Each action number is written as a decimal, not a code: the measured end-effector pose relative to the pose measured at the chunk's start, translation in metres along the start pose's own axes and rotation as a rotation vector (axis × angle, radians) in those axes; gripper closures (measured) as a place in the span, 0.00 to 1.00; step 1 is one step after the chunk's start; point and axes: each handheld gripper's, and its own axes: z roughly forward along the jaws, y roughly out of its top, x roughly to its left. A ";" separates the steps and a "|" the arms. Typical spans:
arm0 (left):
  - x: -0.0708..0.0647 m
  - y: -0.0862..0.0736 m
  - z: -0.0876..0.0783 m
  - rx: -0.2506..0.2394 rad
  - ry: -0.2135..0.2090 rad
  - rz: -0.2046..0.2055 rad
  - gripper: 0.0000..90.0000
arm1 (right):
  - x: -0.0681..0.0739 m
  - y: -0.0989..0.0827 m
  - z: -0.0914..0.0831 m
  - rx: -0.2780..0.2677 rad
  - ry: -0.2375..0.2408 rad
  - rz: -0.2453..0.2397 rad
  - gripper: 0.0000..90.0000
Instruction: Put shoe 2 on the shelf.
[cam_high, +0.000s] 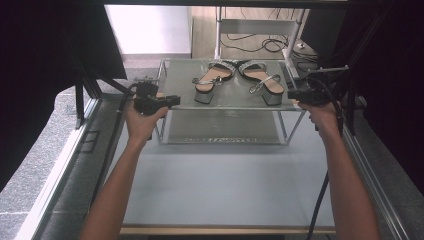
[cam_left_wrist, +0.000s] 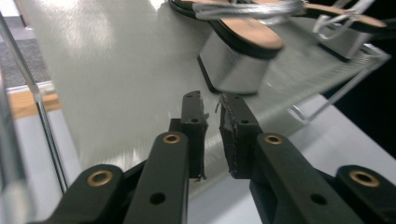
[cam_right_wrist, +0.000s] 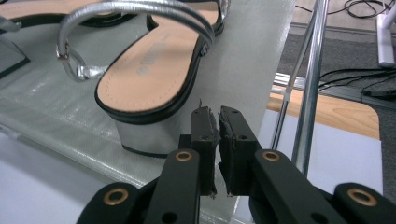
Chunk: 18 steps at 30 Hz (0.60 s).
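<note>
My left gripper (cam_left_wrist: 212, 109) and right gripper (cam_right_wrist: 218, 122) are clenched on nothing; the sandals (cam_high: 239, 80) sit upper centre on the shelf (cam_high: 180, 80); reaching closed, I might shove a heel off.

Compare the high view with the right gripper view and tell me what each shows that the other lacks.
High view alone: both forearms, the left gripper, the left sandal, and the shelf's lower tier.
Right gripper view alone: the right gripper close up, its jaws nearly shut on nothing, and the sandal's insole stamp.
Both: the right sandal on the shelf top.
</note>
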 end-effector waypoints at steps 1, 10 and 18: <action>0.000 0.005 0.006 0.008 0.011 0.006 0.89 | 0.000 0.000 0.000 0.000 0.000 0.000 0.94; 0.004 0.027 0.053 0.074 0.043 -0.022 0.90 | 0.003 -0.005 0.014 0.001 -0.016 -0.007 0.92; 0.004 0.030 0.070 0.092 0.020 -0.011 0.89 | 0.008 -0.007 0.018 0.002 -0.008 -0.018 0.94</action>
